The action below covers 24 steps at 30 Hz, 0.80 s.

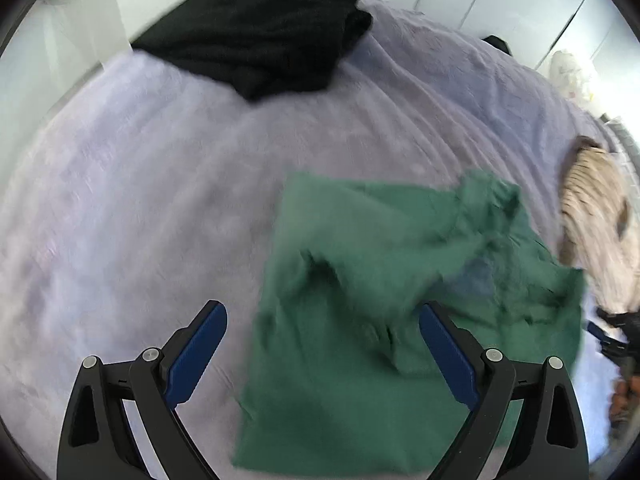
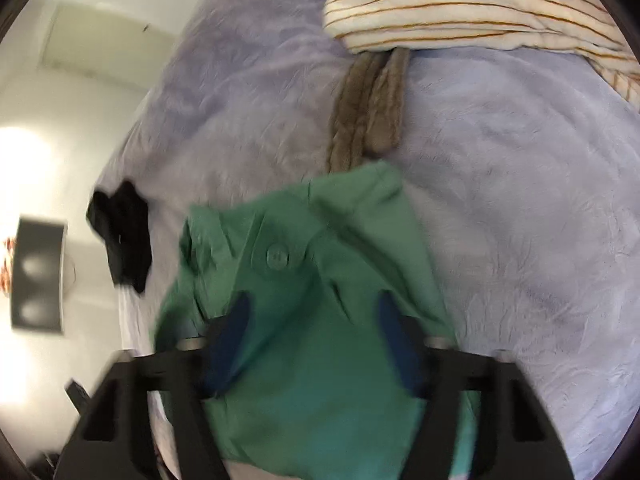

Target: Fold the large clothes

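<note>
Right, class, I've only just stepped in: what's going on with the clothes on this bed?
A person with two handheld grippers is folding a green garment on a lavender blanket. The left gripper hovers open above it; the right gripper is open over the fabric. A black garment and striped cloth lie nearby.

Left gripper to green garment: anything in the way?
Nothing visible. The left gripper hovers open over the green garment's left edge on the lavender bedspread. The black clothes and striped garment lie apart.
</note>
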Each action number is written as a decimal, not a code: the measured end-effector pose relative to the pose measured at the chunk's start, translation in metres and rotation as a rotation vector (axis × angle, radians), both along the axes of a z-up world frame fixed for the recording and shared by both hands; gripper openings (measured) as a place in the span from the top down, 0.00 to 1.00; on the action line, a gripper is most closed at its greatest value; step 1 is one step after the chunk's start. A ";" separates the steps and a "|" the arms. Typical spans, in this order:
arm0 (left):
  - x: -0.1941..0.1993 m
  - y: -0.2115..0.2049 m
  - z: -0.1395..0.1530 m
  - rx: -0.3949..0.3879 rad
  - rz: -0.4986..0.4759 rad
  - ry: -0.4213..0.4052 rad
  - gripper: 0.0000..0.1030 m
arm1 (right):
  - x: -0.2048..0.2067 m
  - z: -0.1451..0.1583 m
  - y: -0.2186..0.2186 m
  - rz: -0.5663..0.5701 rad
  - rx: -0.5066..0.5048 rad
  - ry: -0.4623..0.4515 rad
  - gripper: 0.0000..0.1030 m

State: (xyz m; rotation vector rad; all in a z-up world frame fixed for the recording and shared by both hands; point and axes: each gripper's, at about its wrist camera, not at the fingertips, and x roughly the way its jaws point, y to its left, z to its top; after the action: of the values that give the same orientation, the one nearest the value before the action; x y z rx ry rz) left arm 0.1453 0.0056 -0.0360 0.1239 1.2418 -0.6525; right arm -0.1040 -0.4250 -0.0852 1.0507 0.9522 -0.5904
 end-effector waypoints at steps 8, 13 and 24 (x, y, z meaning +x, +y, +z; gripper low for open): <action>-0.024 -0.058 -0.039 -0.082 -0.250 0.201 0.05 | 0.032 -0.043 0.022 0.169 0.108 0.020 0.78; 0.004 -0.098 -0.044 -0.168 -0.161 0.174 0.05 | 0.064 -0.053 0.011 0.162 0.092 -0.036 0.78; 0.057 -0.080 -0.007 -0.050 0.023 -0.070 0.05 | 0.043 -0.027 -0.019 -0.043 -0.003 -0.049 0.58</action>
State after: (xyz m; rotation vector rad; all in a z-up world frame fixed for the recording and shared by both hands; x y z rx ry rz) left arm 0.2023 -0.0740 -0.0431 0.0902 1.1575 -0.6530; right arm -0.0614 -0.4438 -0.1127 1.0807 0.8875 -0.5984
